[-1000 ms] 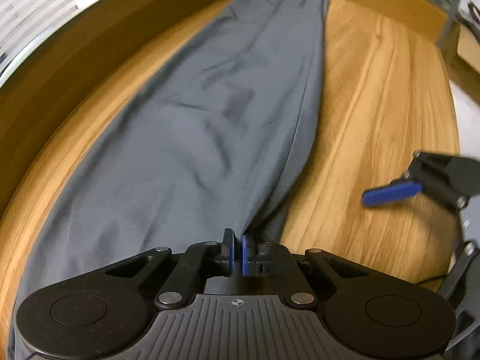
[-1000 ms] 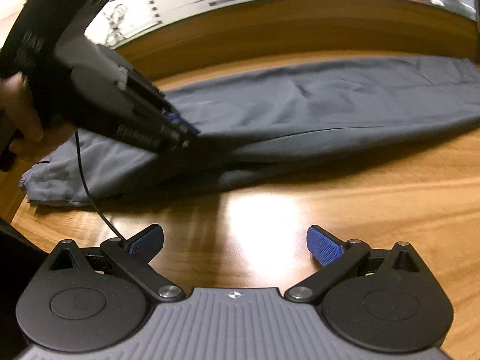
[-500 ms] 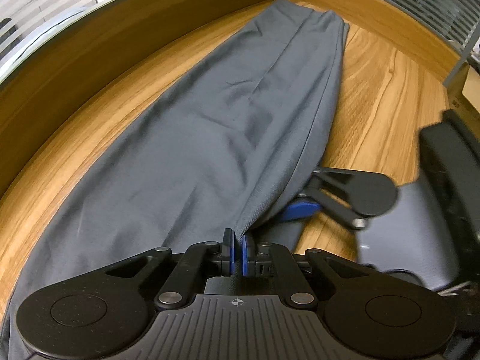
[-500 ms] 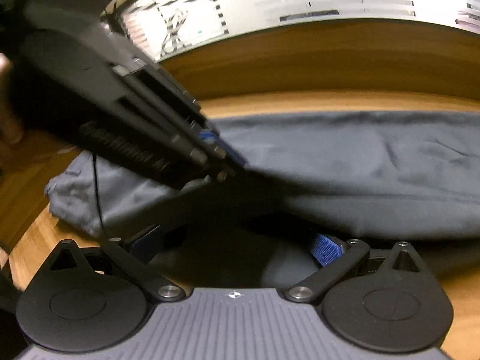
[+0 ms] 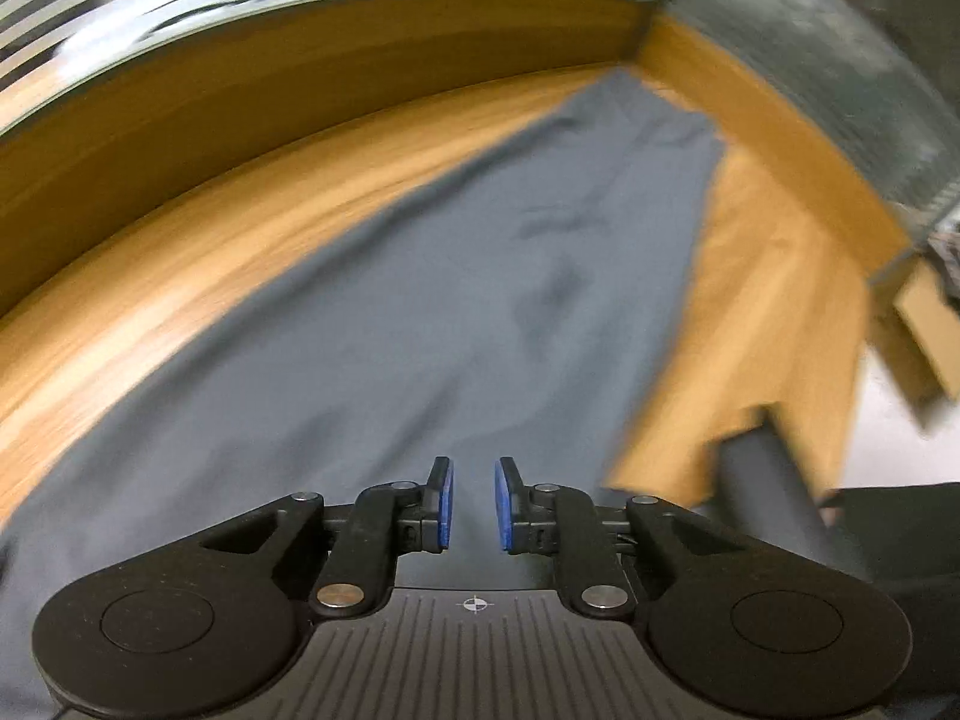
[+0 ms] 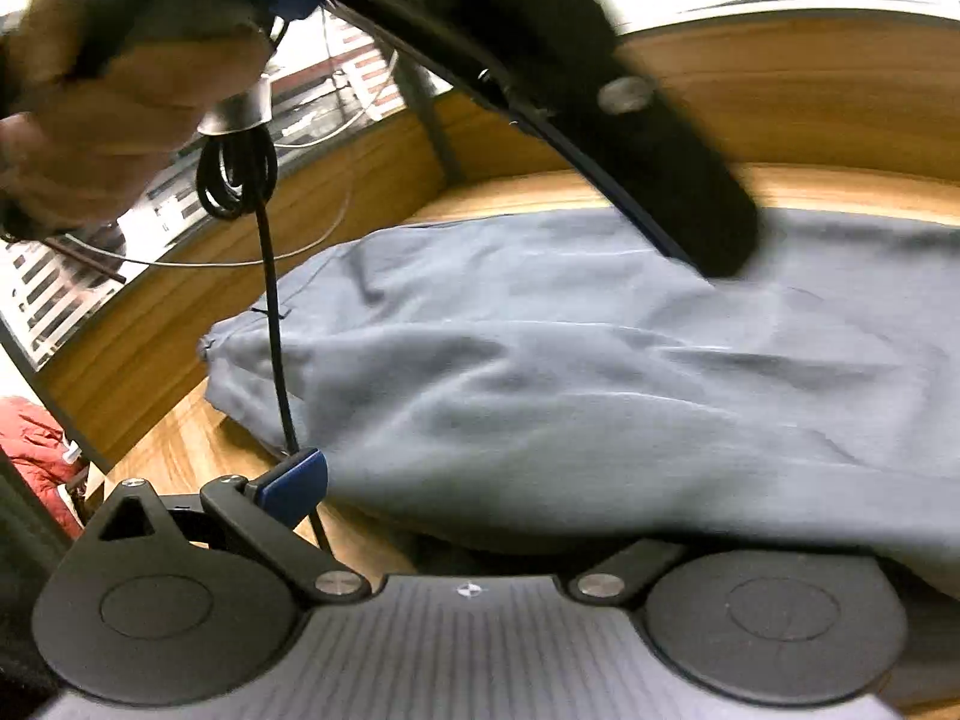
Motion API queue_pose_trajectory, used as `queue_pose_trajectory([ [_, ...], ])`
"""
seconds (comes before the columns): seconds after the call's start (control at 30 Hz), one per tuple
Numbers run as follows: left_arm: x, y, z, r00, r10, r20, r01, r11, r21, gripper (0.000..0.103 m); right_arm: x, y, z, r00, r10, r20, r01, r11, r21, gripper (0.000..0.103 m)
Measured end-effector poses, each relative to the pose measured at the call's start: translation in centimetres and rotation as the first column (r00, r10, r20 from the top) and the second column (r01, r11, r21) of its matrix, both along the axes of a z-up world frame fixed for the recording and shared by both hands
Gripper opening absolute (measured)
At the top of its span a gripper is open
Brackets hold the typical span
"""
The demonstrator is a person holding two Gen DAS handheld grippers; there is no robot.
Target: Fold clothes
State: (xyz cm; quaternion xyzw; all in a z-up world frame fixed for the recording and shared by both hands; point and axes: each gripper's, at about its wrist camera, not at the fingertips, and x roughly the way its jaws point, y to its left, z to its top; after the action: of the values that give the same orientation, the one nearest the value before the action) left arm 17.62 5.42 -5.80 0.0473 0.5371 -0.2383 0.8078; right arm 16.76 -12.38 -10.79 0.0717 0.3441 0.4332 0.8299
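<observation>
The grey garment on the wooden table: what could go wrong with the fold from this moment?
1. The left tool is opening with no cloth between its pads, so the grey garment is unheld there and its edge may lie unevenly.
2. In the right wrist view, cloth covers one finger of the right tool; pulling away could drag the fabric and wrinkle it.
3. A black cable hangs across the garment and might snag it.

Looks like an office to me. There's a wooden desk (image 5: 774, 276) with raised wooden panels (image 5: 300, 90) along its back edge and far corner, slatted window blinds (image 6: 42, 294) behind that, plus a cardboard box (image 5: 927, 330) off the desk's right edge.
</observation>
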Motion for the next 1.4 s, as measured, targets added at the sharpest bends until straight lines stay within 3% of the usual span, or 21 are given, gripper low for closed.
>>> queue_pose_trajectory([
  [0.2, 1.1, 5.6, -5.4, 0.978, 0.19, -0.082, -0.175, 0.97, 0.166, 0.016, -2.7, -0.3, 0.7, 0.996, 0.094, 0.002, -0.094, 0.995, -0.03, 0.103],
  [0.4, 0.0, 5.9, -6.4, 0.987, 0.157, -0.04, -0.145, 0.967, 0.207, 0.017, -5.6, -2.3, 1.5, 0.982, 0.177, -0.07, -0.177, 0.984, 0.006, 0.099],
  [0.6, 0.4, 5.3, -6.4, 0.989, 0.144, -0.024, -0.137, 0.97, 0.203, 0.017, -7.8, -3.4, 1.9, 0.987, 0.098, -0.125, -0.095, 0.995, 0.027, 0.082],
  [0.73, 0.3, 5.3, -6.2, 0.991, 0.127, -0.028, -0.119, 0.973, 0.2, 0.018, -8.5, -3.7, 2.5, 0.991, 0.007, -0.134, -0.007, 1.0, 0.0, 0.062],
  [0.87, -1.5, 5.1, -5.1, 0.999, 0.031, -0.025, -0.026, 0.983, 0.18, 0.023, -8.5, -4.1, 2.8, 0.985, -0.071, -0.154, 0.065, 0.997, -0.045, 0.049],
  [0.9, -2.5, 4.8, -4.7, 1.0, -0.002, -0.017, 0.005, 0.983, 0.181, 0.029, -8.5, -4.2, 2.9, 0.984, -0.091, -0.154, 0.083, 0.995, -0.055, 0.048],
  [1.0, -5.8, 3.1, -3.8, 0.993, -0.115, 0.014, 0.11, 0.975, 0.193, 0.031, -8.6, -4.8, 3.4, 0.977, -0.166, -0.137, 0.155, 0.984, -0.087, 0.048],
  [1.17, -10.7, -0.1, -3.1, 0.954, -0.295, 0.052, 0.278, 0.937, 0.212, 0.035, -8.4, -6.3, 3.7, 0.954, -0.272, -0.125, 0.256, 0.958, -0.125, 0.049],
  [1.4, -12.7, -5.3, -4.1, 0.898, -0.428, 0.1, 0.401, 0.891, 0.211, 0.035, -8.9, -9.0, 3.5, 0.913, -0.384, -0.142, 0.364, 0.92, -0.148, 0.049],
])
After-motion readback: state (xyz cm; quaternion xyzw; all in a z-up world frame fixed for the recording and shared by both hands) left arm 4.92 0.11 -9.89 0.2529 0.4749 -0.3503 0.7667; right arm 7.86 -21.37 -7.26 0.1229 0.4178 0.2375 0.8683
